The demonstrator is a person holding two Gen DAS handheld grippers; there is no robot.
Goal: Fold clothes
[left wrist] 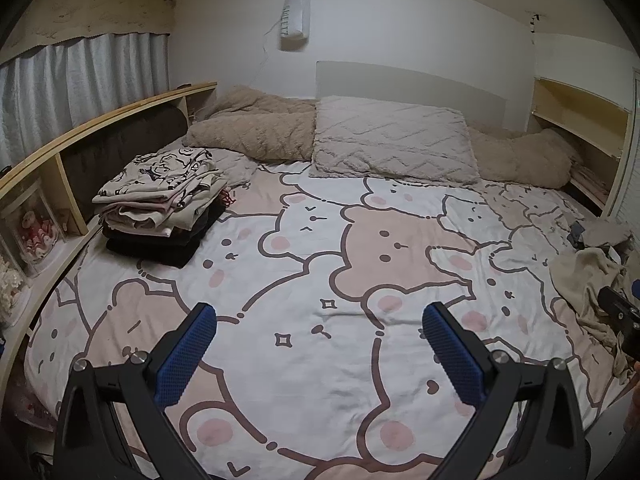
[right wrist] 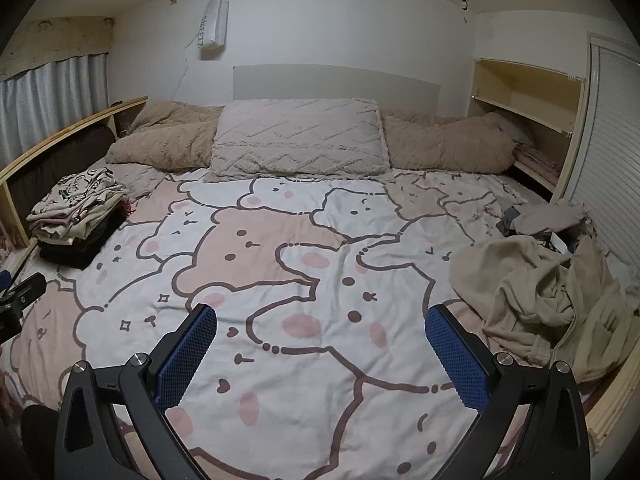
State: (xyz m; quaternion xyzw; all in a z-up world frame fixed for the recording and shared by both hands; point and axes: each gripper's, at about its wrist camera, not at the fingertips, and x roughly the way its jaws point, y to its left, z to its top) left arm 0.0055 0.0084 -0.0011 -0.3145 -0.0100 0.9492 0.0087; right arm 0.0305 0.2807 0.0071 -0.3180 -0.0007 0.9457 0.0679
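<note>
A stack of folded clothes (left wrist: 160, 208) sits at the bed's left side, also in the right wrist view (right wrist: 76, 220). A crumpled beige garment (right wrist: 548, 300) lies unfolded at the bed's right side, seen at the right edge of the left wrist view (left wrist: 588, 284). My left gripper (left wrist: 320, 356) is open and empty above the bear-print bedspread (left wrist: 320, 240). My right gripper (right wrist: 320, 356) is open and empty above the bedspread (right wrist: 280, 240), left of the beige garment. The right gripper's body shows in the left wrist view (left wrist: 620, 316).
A pale pillow (right wrist: 300, 140) and a tan fluffy blanket (right wrist: 448, 144) lie along the headboard. More loose clothes (right wrist: 544, 220) lie at the far right near a slatted door (right wrist: 612, 152). Wooden shelves (left wrist: 80, 148) line the left side.
</note>
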